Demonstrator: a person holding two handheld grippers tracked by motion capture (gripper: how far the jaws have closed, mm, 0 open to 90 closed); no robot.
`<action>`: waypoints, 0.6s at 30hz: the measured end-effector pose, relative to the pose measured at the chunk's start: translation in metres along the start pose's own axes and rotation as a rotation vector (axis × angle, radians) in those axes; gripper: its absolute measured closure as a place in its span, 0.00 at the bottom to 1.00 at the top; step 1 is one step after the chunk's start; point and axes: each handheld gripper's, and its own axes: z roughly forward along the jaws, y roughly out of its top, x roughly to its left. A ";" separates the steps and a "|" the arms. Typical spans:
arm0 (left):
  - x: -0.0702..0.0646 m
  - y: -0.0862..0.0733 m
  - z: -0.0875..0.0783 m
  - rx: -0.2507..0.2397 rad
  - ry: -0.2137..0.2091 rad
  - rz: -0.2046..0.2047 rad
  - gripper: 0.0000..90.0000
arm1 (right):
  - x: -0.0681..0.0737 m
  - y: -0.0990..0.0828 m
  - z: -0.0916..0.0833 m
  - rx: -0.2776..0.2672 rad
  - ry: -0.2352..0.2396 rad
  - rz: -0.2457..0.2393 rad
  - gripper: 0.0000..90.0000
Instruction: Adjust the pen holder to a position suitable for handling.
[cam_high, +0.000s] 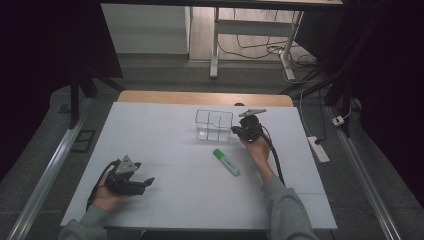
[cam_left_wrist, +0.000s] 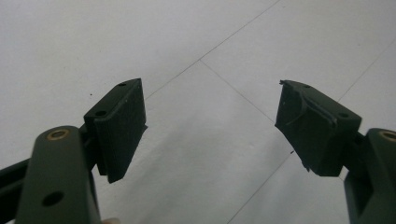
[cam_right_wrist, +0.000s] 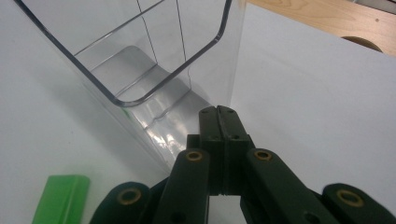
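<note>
Right gripper view is showing the right gripper with its jaws pressed flat together, gripping nothing, their tips sitting against or just short of the near corner of the clear organiser; contact I cannot settle. The green highlighter is lying on the white bench low and to the left of those jaws, apart from them. From the high view, the right gripper is hovering beside the organiser's right wall, with the highlighter lying behind it, toward the person. The left gripper is resting with its jaws spread wide over bare bench, nothing between them.

By my reading, the step in hand is nudging or steadying the organiser with closed jaws, before the highlighter is being picked up. The next move is calling for the right jaws to draw back, open wide, and turn down over the highlighter's barrel, squaring across its width.
</note>
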 end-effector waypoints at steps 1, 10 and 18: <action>0.000 0.000 0.000 0.000 0.000 0.000 0.26 | 0.001 0.001 0.001 0.000 -0.001 0.002 0.99; 0.000 -0.002 -0.001 0.000 0.004 -0.001 0.26 | 0.004 0.006 0.012 -0.007 0.009 -0.003 0.99; 0.000 -0.006 -0.005 -0.002 0.018 -0.014 0.27 | 0.005 0.012 0.020 -0.016 0.016 0.002 0.99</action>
